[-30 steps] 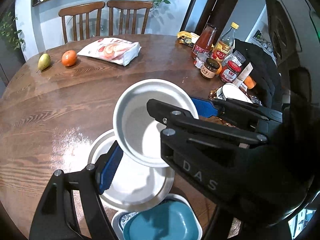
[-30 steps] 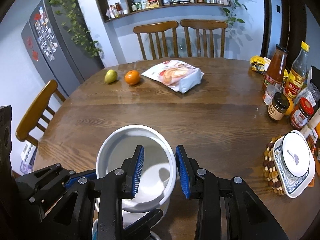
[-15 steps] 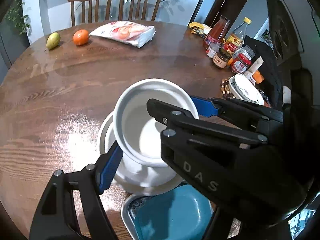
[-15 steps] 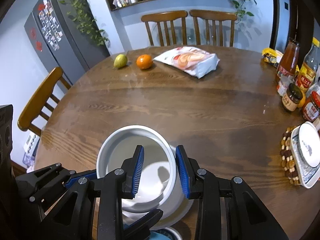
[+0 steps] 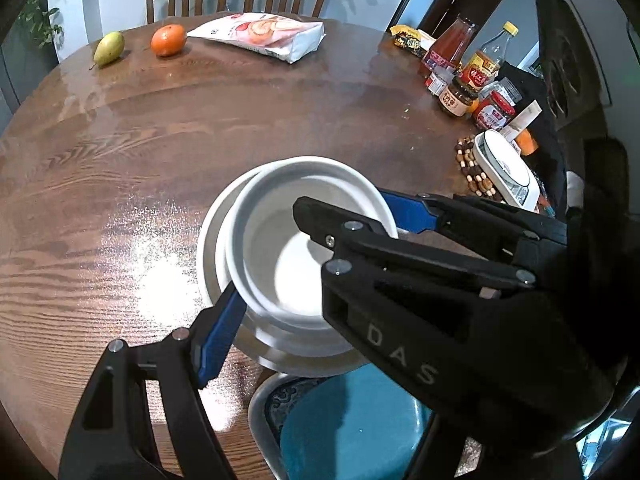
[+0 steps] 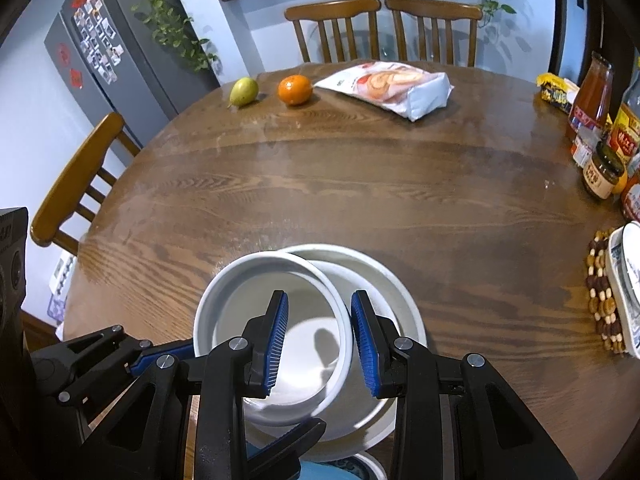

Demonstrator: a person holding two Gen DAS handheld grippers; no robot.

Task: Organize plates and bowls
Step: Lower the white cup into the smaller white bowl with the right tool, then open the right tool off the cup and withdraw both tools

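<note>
Jointly, the right gripper (image 6: 319, 344) pinched the near rim of the white bowl (image 6: 240, 292) and the left gripper (image 5: 312, 258) spanned it, pads clamped on opposite sides. That bowl hung tilted just above a wider white plate (image 6: 384, 280) on the wooden table (image 6: 360, 184).

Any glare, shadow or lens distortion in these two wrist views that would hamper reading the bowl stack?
Left wrist view: a bright glare patch on the table beside the white bowl; the fisheye curves the table edge and darkens the corners. Right wrist view: a small dark shadow inside the white bowl, table evenly lit, chairs bowed. Both are sharp enough.
</note>
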